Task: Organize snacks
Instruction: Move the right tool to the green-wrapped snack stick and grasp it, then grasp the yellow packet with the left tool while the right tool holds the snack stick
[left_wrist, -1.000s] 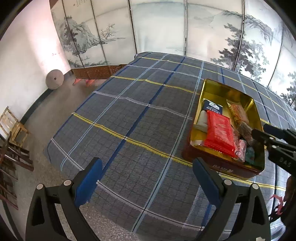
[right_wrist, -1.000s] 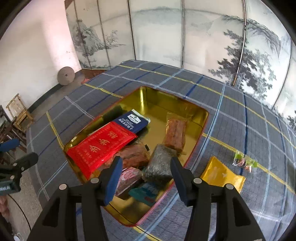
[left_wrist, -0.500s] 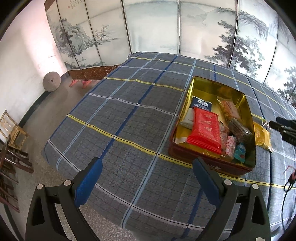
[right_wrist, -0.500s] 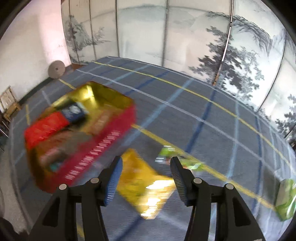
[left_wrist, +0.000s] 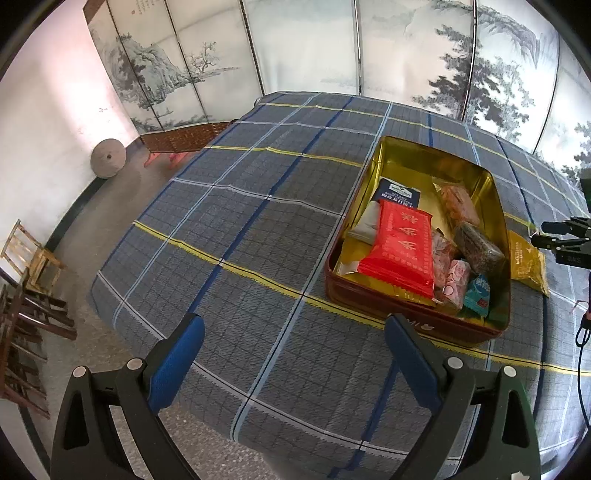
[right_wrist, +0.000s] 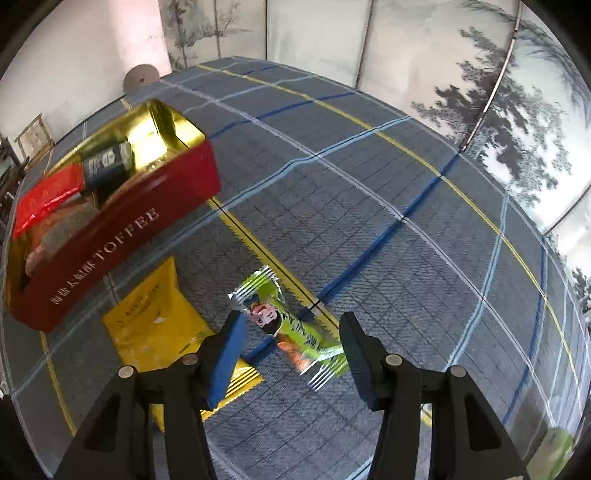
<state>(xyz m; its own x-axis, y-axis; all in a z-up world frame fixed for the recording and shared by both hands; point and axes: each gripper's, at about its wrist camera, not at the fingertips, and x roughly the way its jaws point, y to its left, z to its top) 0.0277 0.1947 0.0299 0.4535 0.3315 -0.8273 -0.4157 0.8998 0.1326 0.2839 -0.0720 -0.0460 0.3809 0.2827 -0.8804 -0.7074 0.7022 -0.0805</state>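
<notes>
A red toffee tin (left_wrist: 417, 325) with a gold inside holds several snack packets, among them a long red one (left_wrist: 399, 251). Right of the tin (right_wrist: 110, 251) a yellow packet (right_wrist: 155, 321) lies flat on the checked cloth. Beside it lies a green snack packet (right_wrist: 291, 325). My right gripper (right_wrist: 290, 315) hangs over this green packet with its jaws closing; the packet lies between the fingers and the pads are not pressing on it. In the left wrist view the right gripper (left_wrist: 550, 234) shows beyond the yellow packet (left_wrist: 526, 258). My left gripper (left_wrist: 293, 321) is open and holds nothing, in front of the tin.
A second green packet (right_wrist: 557, 446) lies at the cloth's near right. The table's left edge (left_wrist: 110, 295) drops to a stone floor with wooden chairs (left_wrist: 33, 258) and a round disc (left_wrist: 108, 158). A painted folding screen (left_wrist: 332, 48) stands behind the table.
My right gripper has swung from above the tin to the right and down, and now stands over the green packet. The left gripper has drifted a little, so the tin sits further left in its view.
</notes>
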